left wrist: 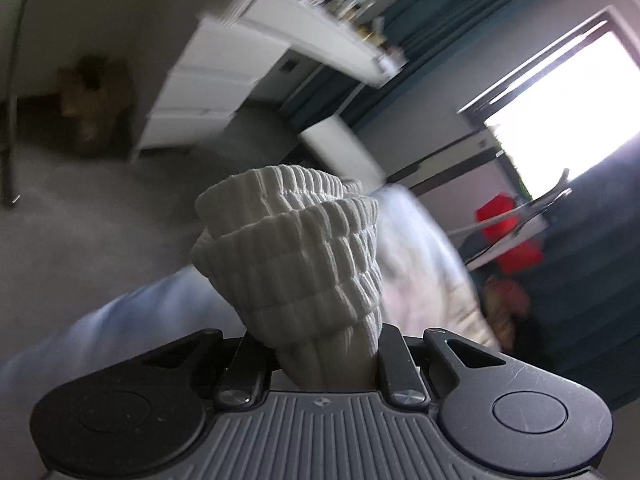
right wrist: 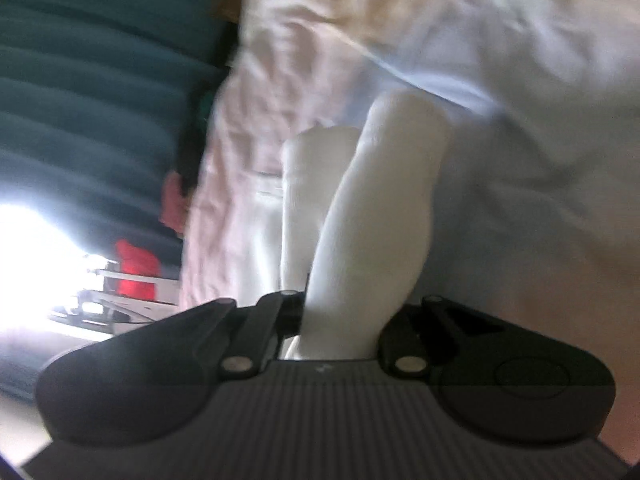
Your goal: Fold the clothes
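In the left wrist view, my left gripper (left wrist: 320, 360) is shut on the ribbed cuffs of a pair of white socks (left wrist: 296, 256), which bunch up between the jaws and hide the fingertips. In the right wrist view, my right gripper (right wrist: 340, 332) is shut on the smooth foot ends of the white socks (right wrist: 372, 216), held up in front of a bed with a pale sheet (right wrist: 520, 160). Both views are tilted and blurred by motion.
A white desk with drawers (left wrist: 208, 84) stands across the grey floor, a cardboard box (left wrist: 92, 108) to its left. Dark teal curtains (right wrist: 80, 80), a bright window (left wrist: 560, 100) and a red object (left wrist: 508, 236) lie beside the bed (left wrist: 420, 272).
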